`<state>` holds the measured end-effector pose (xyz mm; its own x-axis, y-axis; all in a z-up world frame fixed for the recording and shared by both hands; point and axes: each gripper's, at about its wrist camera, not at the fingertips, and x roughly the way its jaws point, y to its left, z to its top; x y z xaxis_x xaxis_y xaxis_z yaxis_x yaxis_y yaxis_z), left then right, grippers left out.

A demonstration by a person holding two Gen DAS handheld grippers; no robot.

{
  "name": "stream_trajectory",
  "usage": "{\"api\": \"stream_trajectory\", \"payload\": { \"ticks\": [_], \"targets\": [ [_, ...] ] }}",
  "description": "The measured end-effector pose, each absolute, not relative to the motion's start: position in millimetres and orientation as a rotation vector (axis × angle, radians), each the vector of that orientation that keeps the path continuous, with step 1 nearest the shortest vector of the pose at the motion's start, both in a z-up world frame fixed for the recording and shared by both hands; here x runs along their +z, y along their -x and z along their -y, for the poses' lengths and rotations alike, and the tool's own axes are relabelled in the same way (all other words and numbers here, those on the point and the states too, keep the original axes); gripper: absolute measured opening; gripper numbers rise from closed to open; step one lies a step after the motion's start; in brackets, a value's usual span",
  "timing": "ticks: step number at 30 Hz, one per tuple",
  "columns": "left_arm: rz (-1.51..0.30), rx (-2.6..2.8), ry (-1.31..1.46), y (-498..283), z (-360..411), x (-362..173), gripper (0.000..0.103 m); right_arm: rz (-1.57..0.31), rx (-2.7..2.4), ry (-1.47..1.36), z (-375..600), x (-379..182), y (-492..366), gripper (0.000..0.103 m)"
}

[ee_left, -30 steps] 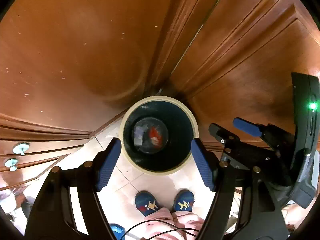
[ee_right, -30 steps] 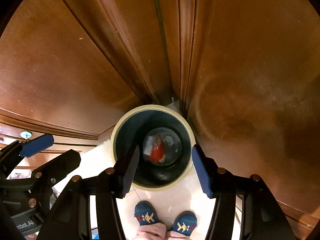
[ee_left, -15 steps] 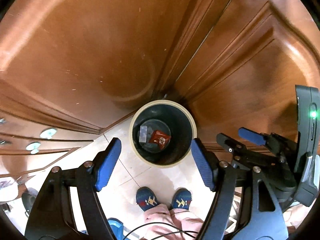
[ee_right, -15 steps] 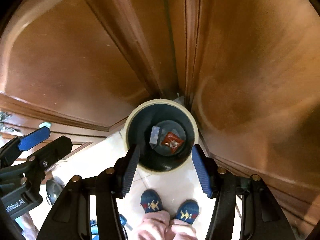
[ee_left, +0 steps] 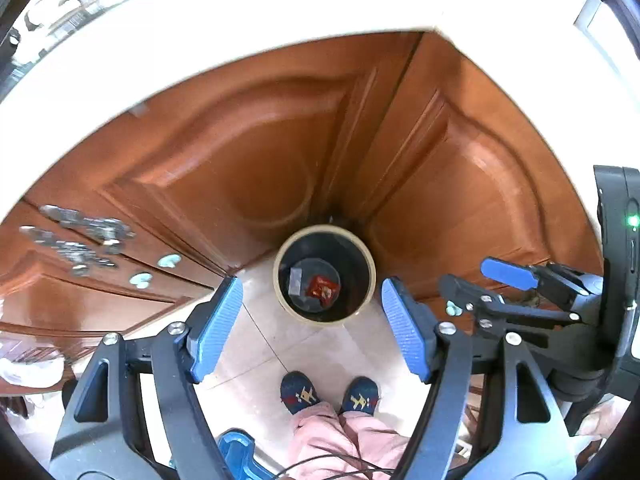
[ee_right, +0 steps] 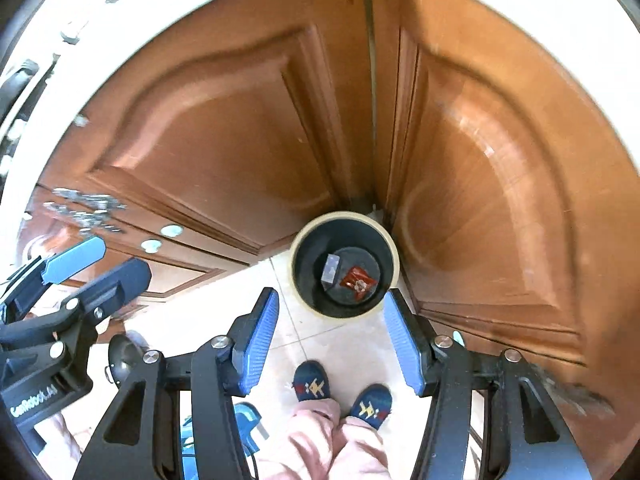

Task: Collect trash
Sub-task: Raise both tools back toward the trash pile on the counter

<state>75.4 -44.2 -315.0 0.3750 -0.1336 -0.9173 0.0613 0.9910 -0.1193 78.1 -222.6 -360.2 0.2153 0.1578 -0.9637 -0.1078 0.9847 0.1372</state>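
A round dark bin with a cream rim (ee_left: 280,292) (ee_right: 394,256) stands on the tiled floor in the corner of two wooden cabinet doors. At its bottom lie a red wrapper (ee_left: 321,286) (ee_right: 358,279) and a small grey packet (ee_left: 296,280) (ee_right: 330,268). Both grippers hang high above the bin and point down at it. My left gripper (ee_left: 312,328) is open, nothing between its blue pads. My right gripper (ee_right: 330,336) is open too and empty; it also shows at the right edge of the left wrist view (ee_left: 504,276).
Wooden cabinet doors (ee_left: 248,152) (ee_right: 480,184) rise behind the bin under a white countertop edge (ee_left: 200,40). Drawers with round knobs (ee_left: 168,261) (ee_right: 171,230) are at the left. A person's blue slippers (ee_left: 328,394) (ee_right: 340,394) and pink trouser legs stand on the tiles below.
Both grippers have risen well above the bin, which now looks smaller and farther. The white countertop edge has come into view at the top. The jaws have kept their width.
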Motion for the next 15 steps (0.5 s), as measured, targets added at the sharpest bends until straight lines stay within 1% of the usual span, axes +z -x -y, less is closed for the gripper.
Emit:
{"api": "stream_trajectory", "payload": {
  "ticks": [7,12,15],
  "targets": [
    [-1.086,-0.067,0.075,-50,33,-225,0.070,-1.269,0.257,-0.029,222,-266,-55,0.055],
    [-1.003,-0.023,0.064,-36,31,-165,0.070,-1.171,0.306,-0.011,226,-196,-43,0.055],
    [-0.963,-0.002,0.070,-29,31,-133,0.070,-1.121,0.327,-0.022,232,-163,-39,0.055]
  ]
}}
